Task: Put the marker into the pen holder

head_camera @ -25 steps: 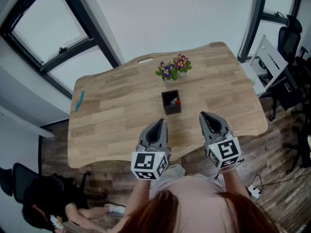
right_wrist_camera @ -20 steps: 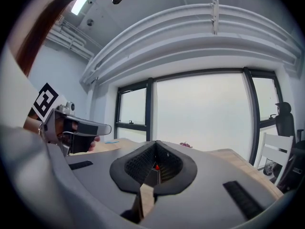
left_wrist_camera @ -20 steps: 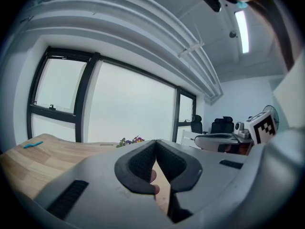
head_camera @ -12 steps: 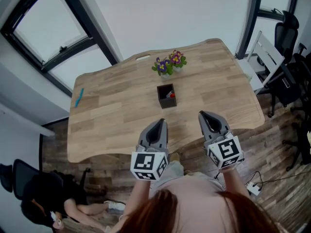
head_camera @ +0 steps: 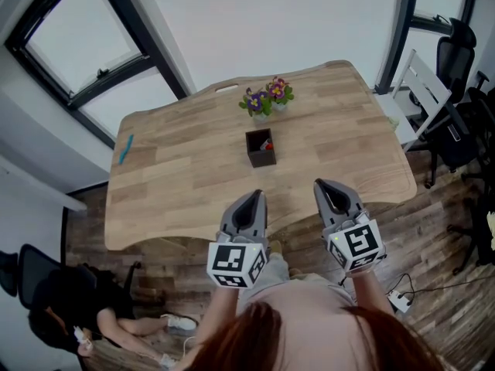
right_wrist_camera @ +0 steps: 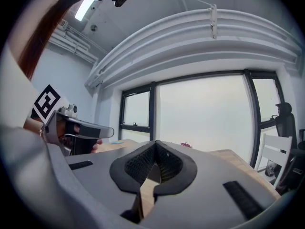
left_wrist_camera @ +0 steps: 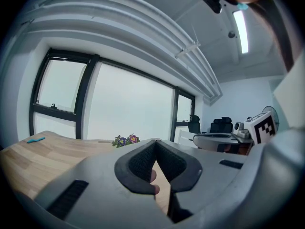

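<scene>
My left tool [head_camera: 251, 199] and right tool [head_camera: 326, 188] are clenched, empty. The marker [head_camera: 124, 150] lies by the tabletop's [head_camera: 186, 188] far-left edge, well apart from the pen holder [head_camera: 261, 147]; a clumsy reach could knock it off.

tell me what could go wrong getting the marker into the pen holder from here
1. The blue marker lies close to the left edge of the table; a clumsy grab could push it off.
2. The pen holder is small and already holds something red, and the flowers stand beyond it; an overshoot might knock them.
3. Both the left gripper and the right gripper are shut; one must open first.
</scene>
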`<state>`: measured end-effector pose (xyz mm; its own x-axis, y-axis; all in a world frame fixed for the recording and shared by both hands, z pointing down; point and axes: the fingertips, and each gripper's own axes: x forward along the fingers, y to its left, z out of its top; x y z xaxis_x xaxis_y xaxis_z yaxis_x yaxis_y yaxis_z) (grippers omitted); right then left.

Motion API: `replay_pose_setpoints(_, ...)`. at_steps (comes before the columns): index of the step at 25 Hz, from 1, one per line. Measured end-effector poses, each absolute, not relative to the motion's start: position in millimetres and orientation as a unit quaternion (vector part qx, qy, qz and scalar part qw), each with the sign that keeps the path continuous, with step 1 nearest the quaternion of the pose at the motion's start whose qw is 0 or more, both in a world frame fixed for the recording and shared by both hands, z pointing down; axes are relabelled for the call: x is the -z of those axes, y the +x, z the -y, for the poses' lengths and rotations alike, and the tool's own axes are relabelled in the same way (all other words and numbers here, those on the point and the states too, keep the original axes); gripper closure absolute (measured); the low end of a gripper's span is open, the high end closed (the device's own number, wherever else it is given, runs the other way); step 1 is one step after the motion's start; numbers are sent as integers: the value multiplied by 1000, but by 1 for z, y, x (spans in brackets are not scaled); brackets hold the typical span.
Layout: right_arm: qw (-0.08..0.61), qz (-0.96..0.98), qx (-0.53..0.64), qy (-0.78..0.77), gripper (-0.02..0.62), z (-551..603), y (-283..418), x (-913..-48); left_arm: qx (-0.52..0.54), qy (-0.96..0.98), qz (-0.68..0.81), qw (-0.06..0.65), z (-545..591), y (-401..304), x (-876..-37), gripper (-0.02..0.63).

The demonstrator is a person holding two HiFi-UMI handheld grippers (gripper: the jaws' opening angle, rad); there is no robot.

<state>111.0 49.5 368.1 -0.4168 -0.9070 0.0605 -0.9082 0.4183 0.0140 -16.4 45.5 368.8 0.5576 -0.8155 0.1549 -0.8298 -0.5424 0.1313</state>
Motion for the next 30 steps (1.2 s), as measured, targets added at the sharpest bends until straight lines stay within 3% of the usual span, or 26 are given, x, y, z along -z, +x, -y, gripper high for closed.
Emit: replay_pose_setpoints(30, 57, 841, -21, 538, 595, -7, 90, -380, -52, 871, 477, 111, -2, -47, -380, 604)
